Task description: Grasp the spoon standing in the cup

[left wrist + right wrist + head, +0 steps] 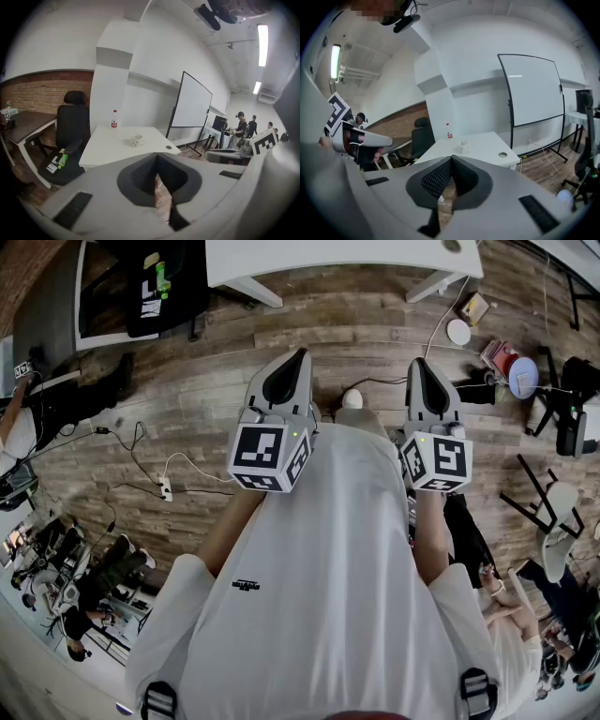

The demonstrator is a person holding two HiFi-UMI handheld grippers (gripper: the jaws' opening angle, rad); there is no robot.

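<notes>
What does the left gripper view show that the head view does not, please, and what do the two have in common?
Only the left gripper view shows the cup, the bottle and the whiteboard. Any spoon in the cup is too small to tell. Only the head view shows the power strip on the floor and the marker cube. Both show the table, the chair and the left hand-held gripper, its jaws together.
</notes>
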